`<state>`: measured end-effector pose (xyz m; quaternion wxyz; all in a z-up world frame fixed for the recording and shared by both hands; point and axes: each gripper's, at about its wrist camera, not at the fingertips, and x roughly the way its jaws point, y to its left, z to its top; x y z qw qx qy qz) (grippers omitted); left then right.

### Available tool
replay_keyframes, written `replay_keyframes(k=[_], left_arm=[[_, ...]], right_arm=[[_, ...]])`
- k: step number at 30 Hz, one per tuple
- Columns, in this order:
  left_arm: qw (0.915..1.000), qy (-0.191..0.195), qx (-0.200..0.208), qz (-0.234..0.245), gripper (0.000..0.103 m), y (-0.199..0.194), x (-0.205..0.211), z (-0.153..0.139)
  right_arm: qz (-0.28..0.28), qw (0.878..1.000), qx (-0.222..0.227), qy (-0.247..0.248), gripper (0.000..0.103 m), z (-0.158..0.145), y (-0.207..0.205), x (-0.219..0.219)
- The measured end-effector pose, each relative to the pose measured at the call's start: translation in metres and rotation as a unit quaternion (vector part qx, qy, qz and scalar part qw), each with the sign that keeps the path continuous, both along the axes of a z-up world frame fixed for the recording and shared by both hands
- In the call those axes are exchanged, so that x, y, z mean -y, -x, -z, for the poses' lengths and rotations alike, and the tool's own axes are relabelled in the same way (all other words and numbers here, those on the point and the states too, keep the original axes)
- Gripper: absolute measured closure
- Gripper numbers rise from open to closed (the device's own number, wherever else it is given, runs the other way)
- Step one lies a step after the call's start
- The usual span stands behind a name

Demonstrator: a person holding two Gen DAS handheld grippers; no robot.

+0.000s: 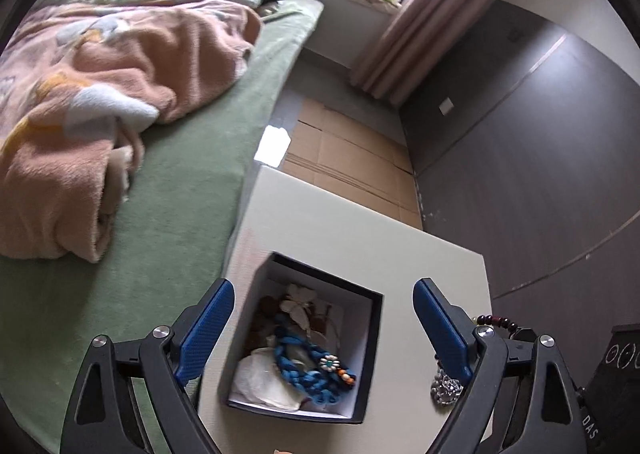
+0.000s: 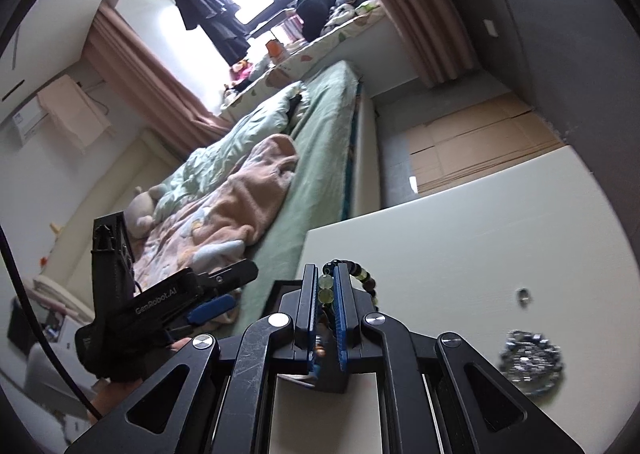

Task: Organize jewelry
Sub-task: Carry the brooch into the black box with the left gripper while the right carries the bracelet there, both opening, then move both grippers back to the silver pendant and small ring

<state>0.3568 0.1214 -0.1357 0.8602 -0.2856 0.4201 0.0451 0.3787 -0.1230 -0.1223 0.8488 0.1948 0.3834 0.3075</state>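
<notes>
A black box with a white inside (image 1: 372, 354) sits on the white table and holds a blue braided bracelet (image 1: 308, 370), a cream bow piece (image 1: 296, 304) and other jewelry. My left gripper (image 1: 324, 314) is open above the box, its blue pads on either side. My right gripper (image 2: 323, 286) is shut on a beaded bracelet (image 2: 362, 276) with pale green and dark beads, held above the box edge (image 2: 280, 290). Its dark beads (image 1: 498, 321) show in the left wrist view. A silver sparkly bracelet (image 2: 530, 362) and a small ring (image 2: 523, 296) lie on the table.
The white table (image 1: 340, 222) stands beside a bed with a green sheet (image 1: 180, 182) and a peach blanket (image 1: 100, 94). Flattened cardboard (image 1: 344, 154) lies on the floor beyond. A dark wall (image 1: 540, 154) runs along the right.
</notes>
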Motion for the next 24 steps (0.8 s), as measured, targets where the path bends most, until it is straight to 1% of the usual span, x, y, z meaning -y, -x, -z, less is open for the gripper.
replay_keyframes(k=[6, 11, 13, 14, 15, 16, 17, 18, 20, 24], left_arm=[[0.9997, 0.01, -0.002, -0.021, 0.012, 0.008, -0.018, 0.005], [0.9995, 0.01, -0.004, -0.029, 0.012, 0.008, -0.026, 0.007], [0.9994, 0.008, -0.007, -0.032, 0.012, 0.008, -0.027, 0.008], [0.9994, 0.006, -0.008, -0.033, 0.012, 0.007, -0.027, 0.009], [0.9994, 0.006, -0.008, -0.034, 0.012, 0.007, -0.028, 0.009], [0.9994, 0.006, -0.008, -0.034, 0.012, 0.006, -0.028, 0.01], [0.9994, 0.005, -0.009, -0.034, 0.012, 0.006, -0.028, 0.01], [0.9994, 0.005, -0.009, -0.034, 0.012, 0.006, -0.028, 0.011], [0.9994, 0.007, -0.008, -0.033, 0.012, 0.003, -0.026, 0.01], [0.9997, 0.004, -0.002, -0.025, 0.012, 0.001, -0.017, 0.008]], right_arm=[[-0.027, 0.999, -0.008, -0.02, 0.094, 0.006, -0.004, -0.027], [-0.038, 0.999, -0.024, -0.019, 0.094, 0.018, -0.012, -0.046], [-0.049, 0.998, -0.037, -0.028, 0.093, 0.022, -0.019, -0.052], [-0.054, 0.997, -0.049, -0.03, 0.091, 0.026, -0.023, -0.056], [-0.061, 0.996, -0.058, -0.032, 0.088, 0.029, -0.025, -0.058], [-0.066, 0.995, -0.068, -0.036, 0.073, 0.032, -0.028, -0.06], [-0.065, 0.995, -0.074, -0.034, 0.052, 0.035, -0.027, -0.059], [-0.058, 0.995, -0.075, -0.03, 0.047, 0.035, -0.026, -0.057], [-0.038, 0.997, -0.064, -0.018, 0.046, 0.03, -0.023, -0.049], [-0.015, 0.998, -0.055, -0.004, 0.046, 0.021, -0.014, -0.025]])
